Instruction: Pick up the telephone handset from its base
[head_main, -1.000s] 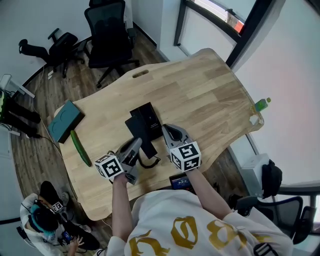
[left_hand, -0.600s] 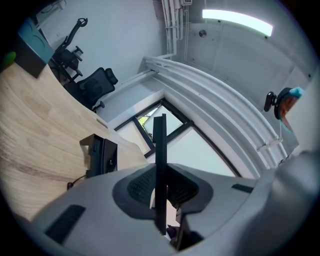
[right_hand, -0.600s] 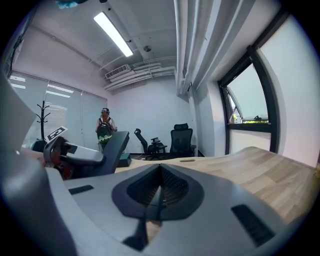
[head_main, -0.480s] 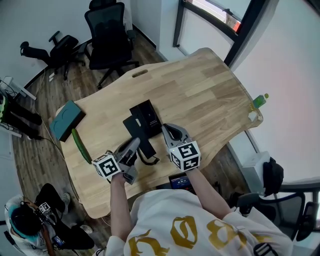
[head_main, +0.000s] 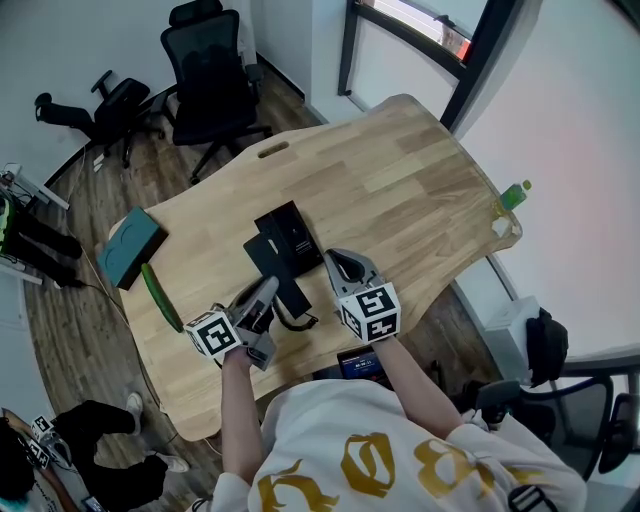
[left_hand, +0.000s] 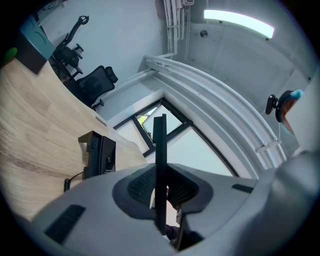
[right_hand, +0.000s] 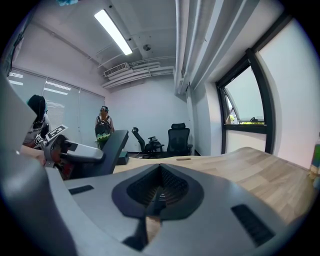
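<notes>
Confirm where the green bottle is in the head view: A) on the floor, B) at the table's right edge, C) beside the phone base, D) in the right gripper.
B: the green bottle stands at the right edge of the table, well away from the phone base.

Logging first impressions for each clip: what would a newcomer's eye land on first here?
The black telephone handset clamped in the left tongs near the table's near edge, its coiled cord looped beside it, with the black telephone base just beyond at mid-table. The right tongs sit shut and empty right of the base. At the table's left end, a green cucumber lies beside a teal box.
</notes>
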